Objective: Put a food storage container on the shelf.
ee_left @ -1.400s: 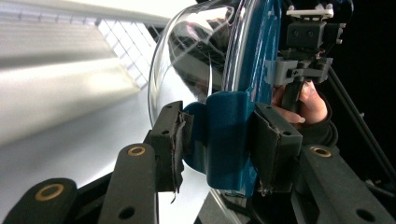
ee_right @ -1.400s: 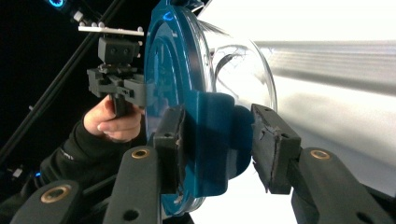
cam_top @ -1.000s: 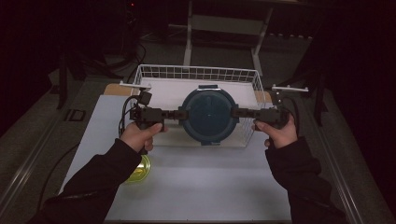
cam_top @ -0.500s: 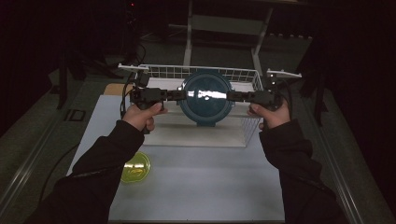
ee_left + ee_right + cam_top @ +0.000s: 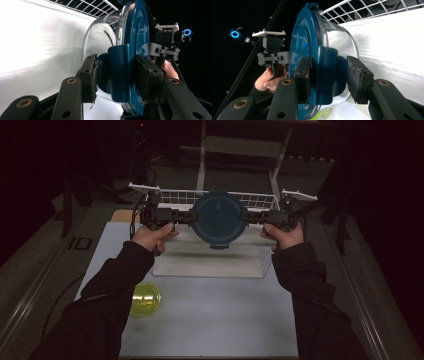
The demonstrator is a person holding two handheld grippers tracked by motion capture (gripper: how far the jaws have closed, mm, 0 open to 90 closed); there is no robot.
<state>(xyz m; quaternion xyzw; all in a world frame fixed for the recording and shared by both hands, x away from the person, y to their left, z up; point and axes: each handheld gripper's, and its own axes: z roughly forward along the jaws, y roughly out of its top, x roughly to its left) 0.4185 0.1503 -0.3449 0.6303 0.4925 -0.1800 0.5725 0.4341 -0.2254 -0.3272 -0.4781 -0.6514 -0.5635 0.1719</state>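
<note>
We hold a clear round container with a blue lid [image 5: 218,217] in the air over the white wire basket [image 5: 260,200], one gripper at each side. Our left gripper [image 5: 186,218] clamps the blue latch on the container's left edge, and our right gripper [image 5: 251,218] clamps the latch opposite. A yellow-green dish [image 5: 145,298] lies on the white table [image 5: 215,320], well apart, near our left sleeve

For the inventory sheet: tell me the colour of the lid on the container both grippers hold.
Dark blue. The lid shows best in the right gripper view.
</note>
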